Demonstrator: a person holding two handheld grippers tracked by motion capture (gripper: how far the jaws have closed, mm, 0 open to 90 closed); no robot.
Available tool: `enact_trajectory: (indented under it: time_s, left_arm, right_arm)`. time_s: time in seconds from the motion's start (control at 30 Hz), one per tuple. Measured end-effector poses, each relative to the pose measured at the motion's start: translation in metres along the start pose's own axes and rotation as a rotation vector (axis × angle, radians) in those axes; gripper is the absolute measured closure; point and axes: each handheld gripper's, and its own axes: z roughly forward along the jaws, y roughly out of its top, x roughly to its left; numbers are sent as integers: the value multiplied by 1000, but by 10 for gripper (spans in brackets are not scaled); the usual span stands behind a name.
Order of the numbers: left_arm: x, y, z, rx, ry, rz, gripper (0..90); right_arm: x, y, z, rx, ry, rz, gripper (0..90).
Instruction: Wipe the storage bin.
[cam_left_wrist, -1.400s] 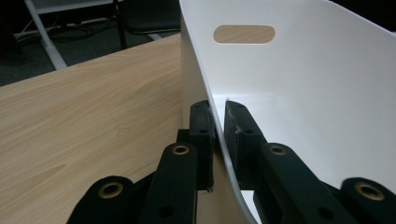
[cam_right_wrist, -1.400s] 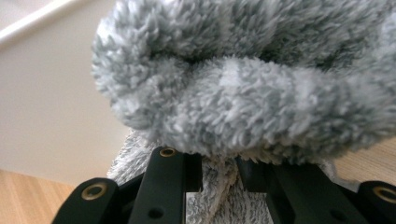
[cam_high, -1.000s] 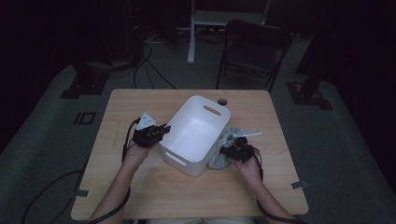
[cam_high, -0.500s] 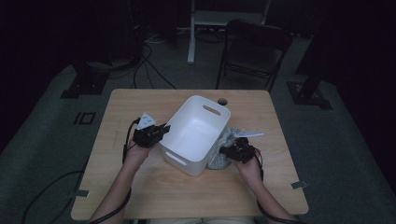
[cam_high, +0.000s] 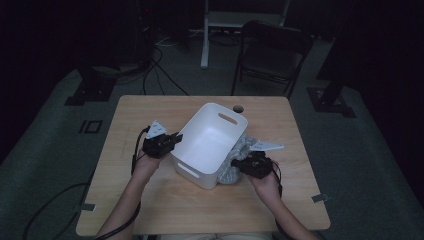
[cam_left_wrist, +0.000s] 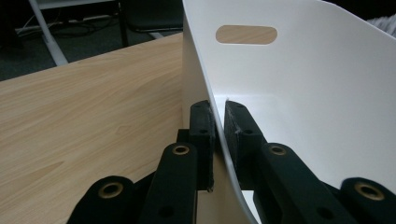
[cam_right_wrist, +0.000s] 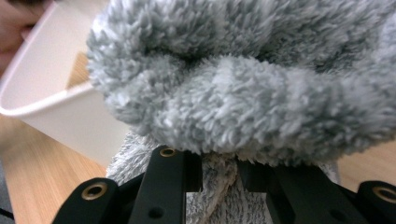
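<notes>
1. The white bin (cam_high: 212, 142) is a smooth, matte plastic tub with rounded corners, thin walls that flare slightly outward, and an oval handle slot cut near the rim at each short end. It sits at the centre of the high view, turned at an angle on the table (cam_high: 150, 210).
2. The table is pale wood-grain laminate, squarish with softened corners and a small round cable hole near its far edge.
3. The grey fleece cloth (cam_high: 239, 157) is thick, shaggy and bunched into soft folds. In the high view it lies just right of centre, pressed against the bin's right-hand wall and resting on the table.
4. The left gripper (cam_high: 167, 141), black with a grey three-cornered plate on top, is at the bin's left wall in the high view. In the left gripper view its jaws are nearly closed, pinching the thin white wall (cam_left_wrist: 219, 140) between them, one jaw outside and one inside.
5. The right gripper (cam_high: 244, 164) sits at the lower right of the cloth in the high view. In the right gripper view its jaws are drawn close together with a wad of fleece (cam_right_wrist: 219, 179) caught between them; the pile hides the pads, so the grip looks firm but I cannot see the contact itself.
6. In that same view the fleece (cam_right_wrist: 243, 93) bulges above the jaws, with the bin's rim (cam_right_wrist: 42, 109) at the left.
</notes>
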Motion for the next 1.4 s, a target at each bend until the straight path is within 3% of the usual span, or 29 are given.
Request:
enact_trajectory:
  time_s: [0.47,0.67,0.87,1.03,1.2,1.3,1.4]
  left_arm:
    - [-1,0,1,-1,6,4,820]
    - [0,0,1,-6,-1,-9,810]
    - [-1,0,1,-3,19,-6,810]
    - [-1,0,2,-6,22,-10,812]
    - [-1,0,2,-10,24,-12,812]
    - [-2,0,2,-11,24,-9,811]
    - [-2,0,2,-10,20,-9,811]
  right_arm:
    - [-16,-19,21,77,-20,32,740]
    - [-26,-31,40,153,-54,36,735]
    - [-27,-32,40,153,-45,69,741]
    - [-11,-20,20,96,7,34,741]
    - [7,-3,-10,-35,99,22,740]
    - [15,1,-16,-74,105,10,740]
    - [15,-1,-11,-69,95,1,740]
